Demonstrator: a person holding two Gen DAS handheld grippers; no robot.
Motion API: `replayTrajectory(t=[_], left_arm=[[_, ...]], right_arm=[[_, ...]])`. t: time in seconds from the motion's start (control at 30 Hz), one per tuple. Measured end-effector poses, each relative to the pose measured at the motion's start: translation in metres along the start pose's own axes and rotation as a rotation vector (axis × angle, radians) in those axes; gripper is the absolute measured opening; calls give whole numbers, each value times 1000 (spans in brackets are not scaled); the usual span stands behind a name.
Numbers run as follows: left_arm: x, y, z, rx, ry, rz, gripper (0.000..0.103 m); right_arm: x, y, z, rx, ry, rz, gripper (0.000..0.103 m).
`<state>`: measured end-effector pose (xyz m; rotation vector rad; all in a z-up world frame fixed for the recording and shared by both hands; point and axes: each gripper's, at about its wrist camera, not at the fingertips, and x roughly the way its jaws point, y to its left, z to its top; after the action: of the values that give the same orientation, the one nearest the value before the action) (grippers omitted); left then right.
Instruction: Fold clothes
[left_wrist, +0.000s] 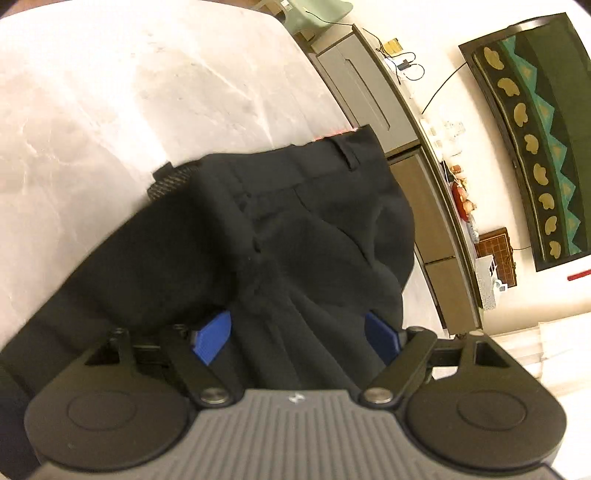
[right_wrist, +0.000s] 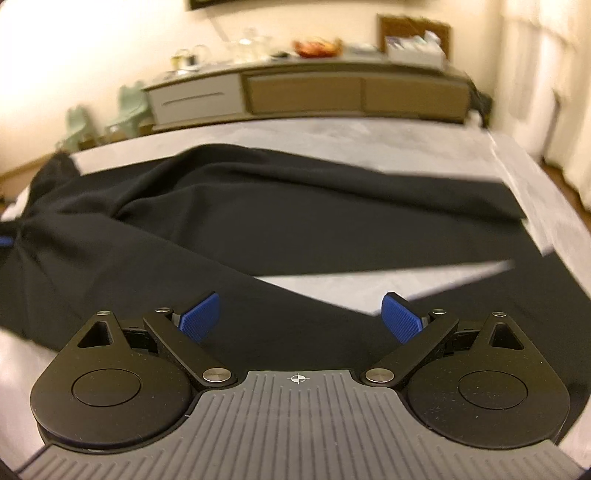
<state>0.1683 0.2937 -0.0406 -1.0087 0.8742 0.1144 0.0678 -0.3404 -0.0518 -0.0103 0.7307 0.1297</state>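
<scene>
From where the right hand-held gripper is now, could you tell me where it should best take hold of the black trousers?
Probably the hem of the nearer leg of the black trousers, at the table's right side. That leg lies flat with its end edge exposed, so the open right hand-held gripper could slide in from the right, one finger under.

Support: pale marble-patterned table (right_wrist: 388, 144), light veining visible in the left wrist view (left_wrist: 110, 110). One item lies directly on it: dark trousers (right_wrist: 258, 221). Legs spread across the tabletop toward its right edge, splitting into a V with a bare wedge of tabletop between them. Waistband end (left_wrist: 332, 155) with belt loop sits at one edge of the tabletop and hangs partly over it. Far strip of the tabletop bare.
</scene>
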Motion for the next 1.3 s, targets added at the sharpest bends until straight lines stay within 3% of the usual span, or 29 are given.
replayTrajectory(t=[0.1,0.17,0.3,0.4,0.6,0.77,0.83,0.9,0.93,1.03,1.13,1.2,1.3], left_arm=[[5,-4,-4,46,35,6,74],[8,-8,-8,70,48,18,74],[12,-11,-11,71,58,21,74],[14,-14,-14,81,61,23,74],[15,-16,-12,87,62,27,74],[16,-23,-16,117,56,53,75],[17,-26,-17,124,56,61,75],[15,-29,-19,124,57,63,75],[12,-31,-21,122,55,60,75],[1,-36,-26,114,51,52,74],[-21,-48,-43,151,52,-6,75],[-19,-49,-50,154,67,-1,76],[-14,-47,-60,154,92,15,76]], right_arm=[[-1,34,-1,-206,-48,103,72],[1,65,-9,-402,-61,152,67],[12,104,-26,-684,-42,147,58],[17,107,-28,-732,-23,149,51],[-16,101,-27,-737,-89,234,50],[-8,120,-55,-948,-48,108,46],[-4,124,-60,-1015,-58,39,37],[1,129,-59,-1032,-71,-4,8],[3,131,-59,-1035,-68,-14,3],[1,130,-54,-1024,-84,-52,0],[-35,100,-15,-753,-212,-20,0],[-51,77,2,-610,-258,-2,0],[-61,66,2,-546,-263,15,0]])
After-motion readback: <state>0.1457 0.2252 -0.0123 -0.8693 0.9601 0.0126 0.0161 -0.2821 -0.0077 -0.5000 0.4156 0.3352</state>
